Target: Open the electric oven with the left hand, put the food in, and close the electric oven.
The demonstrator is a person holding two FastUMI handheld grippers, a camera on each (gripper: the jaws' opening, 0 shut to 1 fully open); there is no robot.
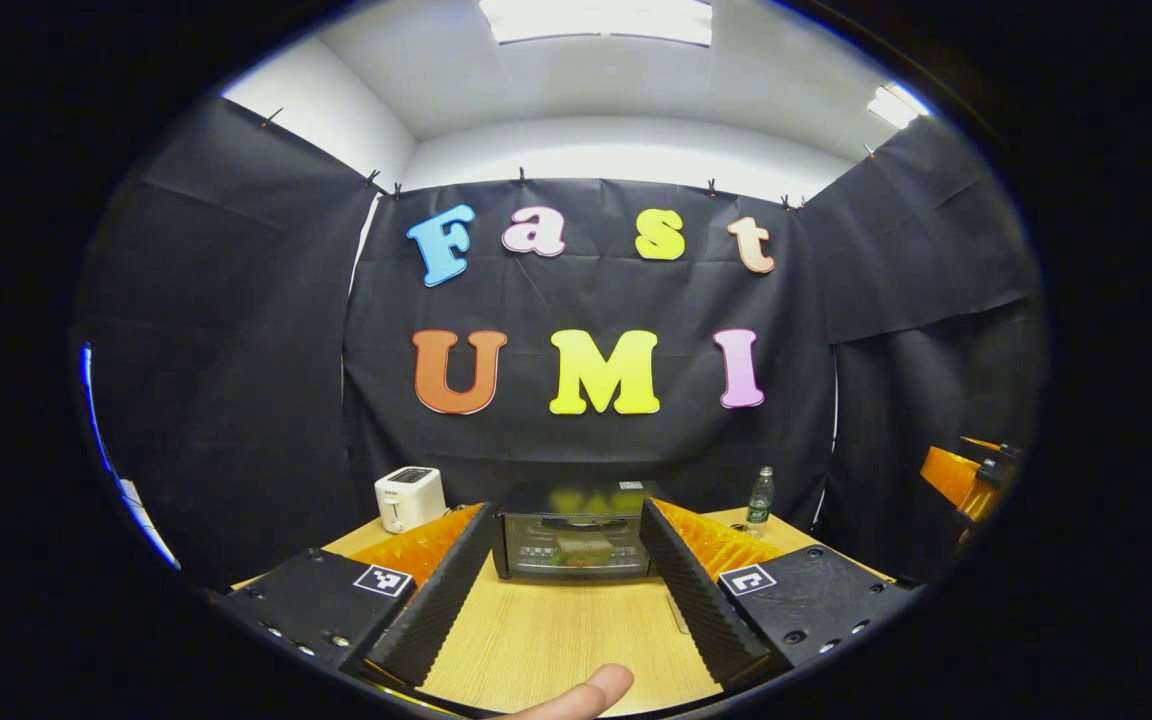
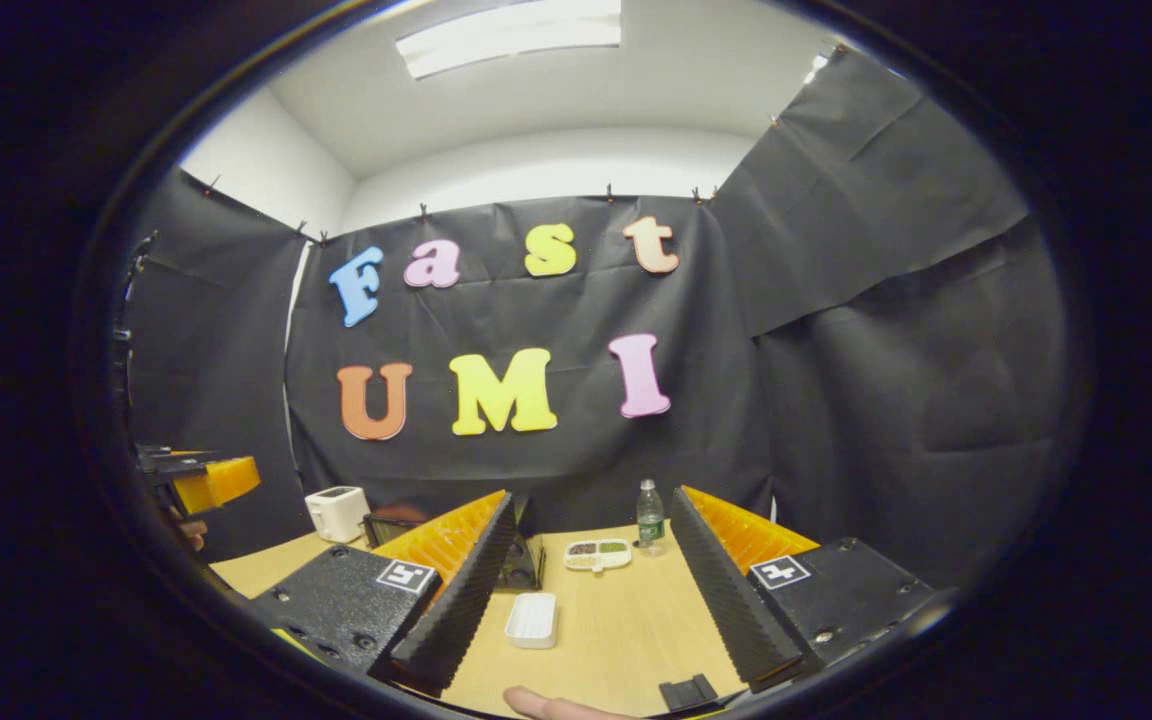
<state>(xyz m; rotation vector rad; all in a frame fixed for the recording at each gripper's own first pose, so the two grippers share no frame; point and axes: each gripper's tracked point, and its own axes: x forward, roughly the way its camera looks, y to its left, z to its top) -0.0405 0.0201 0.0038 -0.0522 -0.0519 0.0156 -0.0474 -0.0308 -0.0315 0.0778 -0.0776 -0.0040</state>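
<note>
Left tongs (image 1: pixel 572 585) spread wide, holding nothing, above the wooden surface (image 1: pixel 556 640). The oven (image 1: pixel 574 545) stands at the far edge of the surface, straight ahead between the fingers, door closed, with food (image 1: pixel 584 547) visible behind the glass. A white toaster (image 1: pixel 408 497) stands to its left and a water bottle (image 1: pixel 759 497) to its right; bottle label unreadable. Right tongs (image 2: pixel 586 590) likewise spread and empty. Between their fingers lie a white tray (image 2: pixel 532 618) and, farther off, a compartmented dish (image 2: pixel 597 554) near the bottle. Square coded markers on both tongs; no legible writing.
</note>
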